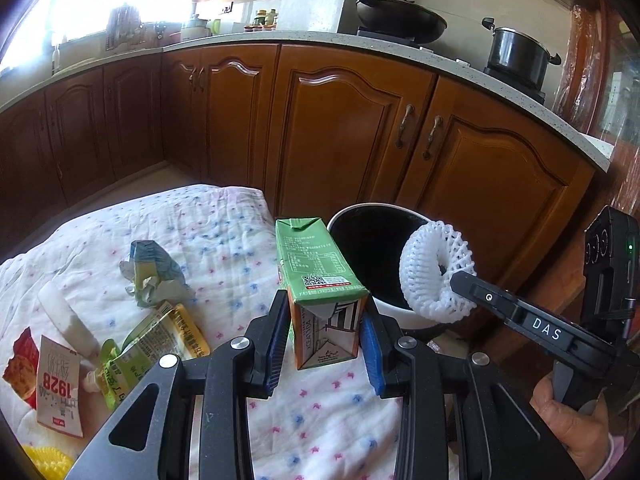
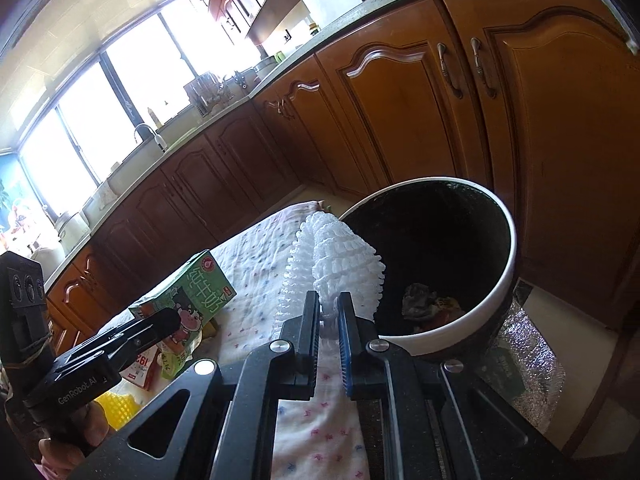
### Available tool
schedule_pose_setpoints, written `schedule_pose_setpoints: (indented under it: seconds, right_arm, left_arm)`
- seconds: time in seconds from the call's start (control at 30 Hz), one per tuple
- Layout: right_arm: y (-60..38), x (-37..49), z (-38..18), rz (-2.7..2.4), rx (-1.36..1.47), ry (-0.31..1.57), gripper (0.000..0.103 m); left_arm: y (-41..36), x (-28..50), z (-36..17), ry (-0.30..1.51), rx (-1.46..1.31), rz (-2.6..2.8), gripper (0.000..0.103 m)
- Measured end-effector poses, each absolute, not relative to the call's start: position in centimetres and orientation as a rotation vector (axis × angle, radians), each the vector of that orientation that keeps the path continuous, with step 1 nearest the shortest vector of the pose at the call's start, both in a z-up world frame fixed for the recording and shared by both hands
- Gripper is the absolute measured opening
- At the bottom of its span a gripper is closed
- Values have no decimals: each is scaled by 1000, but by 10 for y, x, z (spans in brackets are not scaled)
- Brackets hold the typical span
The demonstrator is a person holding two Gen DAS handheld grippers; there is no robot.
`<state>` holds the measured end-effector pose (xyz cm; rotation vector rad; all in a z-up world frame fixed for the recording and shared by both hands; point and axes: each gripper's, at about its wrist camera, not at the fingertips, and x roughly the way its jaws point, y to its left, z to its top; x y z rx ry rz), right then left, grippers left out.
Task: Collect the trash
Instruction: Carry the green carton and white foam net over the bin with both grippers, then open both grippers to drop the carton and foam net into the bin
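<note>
Both hands are mid-delivery: the right gripper (image 2: 329, 312) pinches a white foam net (image 2: 334, 268) at the bin (image 2: 506, 276) rim in mid-frame, while the left gripper (image 1: 325, 328) clamps a green carton (image 1: 320, 280) at lower centre, beside the bin. Next, I judge, the net goes over the dark opening and drops. Net springy and ribbed; carton stiff, boxy; crumpled wrappers (image 1: 156, 276) remain on the soft dotted cloth (image 1: 224, 232) at left.
</note>
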<state>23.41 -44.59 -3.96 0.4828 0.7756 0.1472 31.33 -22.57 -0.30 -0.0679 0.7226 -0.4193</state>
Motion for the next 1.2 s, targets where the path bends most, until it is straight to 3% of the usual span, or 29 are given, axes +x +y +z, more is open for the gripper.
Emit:
schedule_pose_setpoints:
  seconds: [1.03, 1.2]
  right_arm:
    - [-503, 288, -67, 22, 432, 847, 9]
    - [-505, 294, -72, 16, 431, 867, 16]
  left_arm:
    - [-336, 405, -29, 900, 20, -538, 32]
    - [-342, 411, -36, 935, 11, -534, 36]
